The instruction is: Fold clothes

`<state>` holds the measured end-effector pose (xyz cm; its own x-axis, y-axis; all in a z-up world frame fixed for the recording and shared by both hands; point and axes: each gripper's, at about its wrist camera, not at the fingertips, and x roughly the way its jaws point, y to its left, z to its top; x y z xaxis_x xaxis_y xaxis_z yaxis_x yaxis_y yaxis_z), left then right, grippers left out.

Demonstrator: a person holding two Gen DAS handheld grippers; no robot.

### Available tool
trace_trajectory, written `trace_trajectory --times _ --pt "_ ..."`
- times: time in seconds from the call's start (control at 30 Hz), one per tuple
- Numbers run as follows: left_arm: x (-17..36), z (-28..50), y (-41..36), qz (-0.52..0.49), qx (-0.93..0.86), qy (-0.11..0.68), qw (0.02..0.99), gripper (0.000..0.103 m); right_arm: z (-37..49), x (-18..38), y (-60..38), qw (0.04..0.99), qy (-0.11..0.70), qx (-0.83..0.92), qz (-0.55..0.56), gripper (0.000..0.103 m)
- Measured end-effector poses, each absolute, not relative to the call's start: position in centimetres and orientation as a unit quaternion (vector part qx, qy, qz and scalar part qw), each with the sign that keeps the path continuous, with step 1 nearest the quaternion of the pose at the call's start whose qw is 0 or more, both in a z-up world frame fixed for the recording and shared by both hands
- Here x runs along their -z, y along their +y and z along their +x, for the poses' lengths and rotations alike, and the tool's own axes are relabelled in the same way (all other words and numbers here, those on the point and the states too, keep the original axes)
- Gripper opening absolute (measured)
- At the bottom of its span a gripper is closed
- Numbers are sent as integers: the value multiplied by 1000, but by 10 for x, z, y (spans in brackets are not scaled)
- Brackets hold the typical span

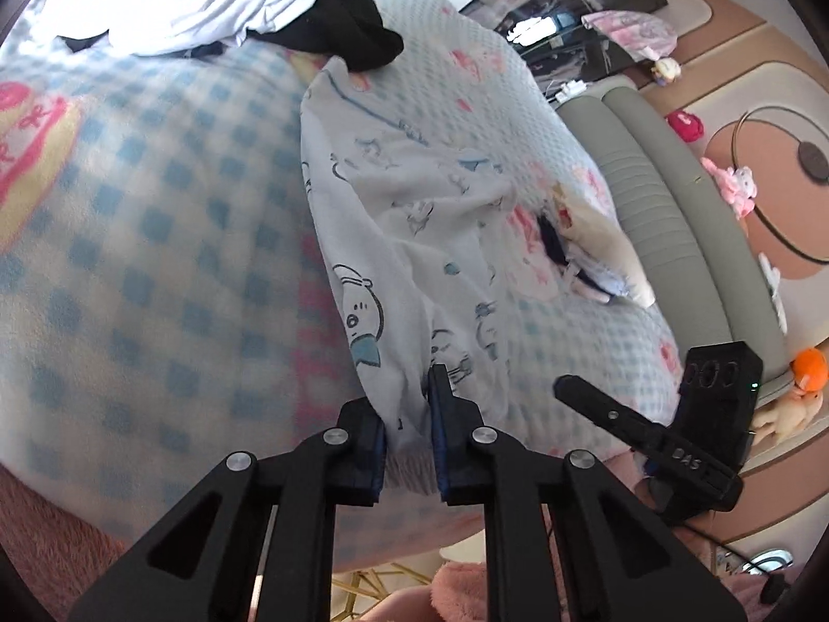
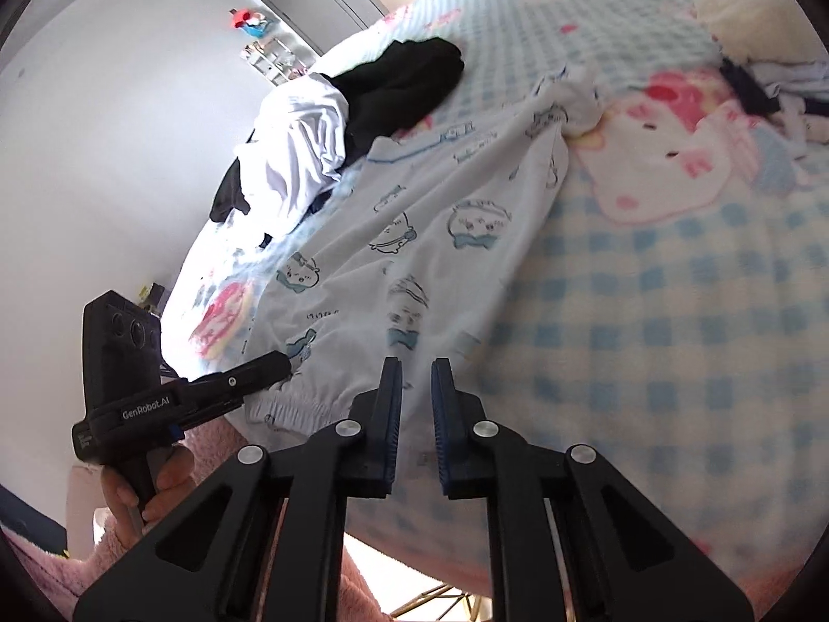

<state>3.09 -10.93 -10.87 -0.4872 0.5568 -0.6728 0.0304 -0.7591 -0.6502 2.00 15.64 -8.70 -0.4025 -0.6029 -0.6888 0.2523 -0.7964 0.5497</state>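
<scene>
Across the bed, on a blue-and-white checked blanket (image 2: 647, 311) printed with pink cartoon figures, lies a pale pair of pyjama trousers (image 2: 414, 238) patterned with small blue-bowed characters, stretched out from the near edge of the bed toward the far side. Its elasticated waistband sits at the near edge. The left gripper (image 1: 409, 409) has its two fingers closed in on a bunch of that waistband cloth, the fabric pinched between the blue pads and rising up from them. The right gripper (image 2: 414, 404) hovers just at the trousers' near hem with a narrow gap between its fingers; cloth shows in the gap, but I cannot tell whether the pads press on it or only stand over it. A hand (image 2: 150, 487) in a fluffy pink sleeve (image 2: 46, 565) grips the left tool's handle. Further up the bed a white garment (image 2: 295, 150) lies crumpled with a black garment (image 2: 404, 88) touching it. Well to the other side sits a small heap of clothes (image 1: 585, 254) near the grey padded bed frame (image 1: 653, 202).
</scene>
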Motion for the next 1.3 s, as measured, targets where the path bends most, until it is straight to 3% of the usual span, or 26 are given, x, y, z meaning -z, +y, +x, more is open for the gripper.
trace_trajectory --times 0.1,0.13,0.17,0.23,0.3,0.33,0.37,0.4,0.43,0.47,0.53,0.67,0.83,1.0,1.1,1.13,1.3 --pt "139 33 -121 -513 -782 -328 131 20 27 96 160 250 -179 812 497 11" --pt "147 35 -126 -514 -774 -346 129 21 27 104 162 238 -175 808 510 15" --pt "152 36 -131 -507 -765 -373 137 23 24 113 164 235 -184 797 526 31" --pt "160 37 -139 -495 -748 -413 156 35 18 127 167 240 -214 773 547 48" --pt "163 35 -139 -494 -745 -418 164 37 8 132 164 261 -240 762 543 56" --pt "164 34 -138 -496 -745 -415 163 37 2 134 162 267 -245 757 543 67" --pt "164 33 -135 -496 -749 -408 165 37 -5 139 157 271 -246 754 545 68" --pt "163 32 -133 -495 -753 -401 165 35 -11 143 153 274 -247 751 547 68" --pt "162 31 -131 -494 -757 -394 164 34 -18 148 148 278 -248 748 550 60" --pt "158 31 -129 -493 -763 -385 163 33 -20 149 144 286 -244 747 547 36" --pt "149 32 -126 -488 -775 -368 160 24 -19 146 133 299 -222 753 543 21" --pt "125 38 -117 -473 -786 -357 176 23 1 114 133 305 -190 776 519 12" --pt "134 39 -100 -524 -767 -321 185 23 27 90 147 299 -179 789 506 12" --pt "154 43 -110 -541 -744 -352 172 30 36 138 162 253 -200 755 570 14" --pt "133 41 -126 -505 -777 -340 162 44 36 132 167 256 -200 753 572 24" --pt "125 38 -131 -494 -790 -327 158 46 35 124 169 256 -191 761 565 32" --pt "120 -1 -138 -480 -819 -287 133 47 -3 106 190 232 -184 798 525 47"
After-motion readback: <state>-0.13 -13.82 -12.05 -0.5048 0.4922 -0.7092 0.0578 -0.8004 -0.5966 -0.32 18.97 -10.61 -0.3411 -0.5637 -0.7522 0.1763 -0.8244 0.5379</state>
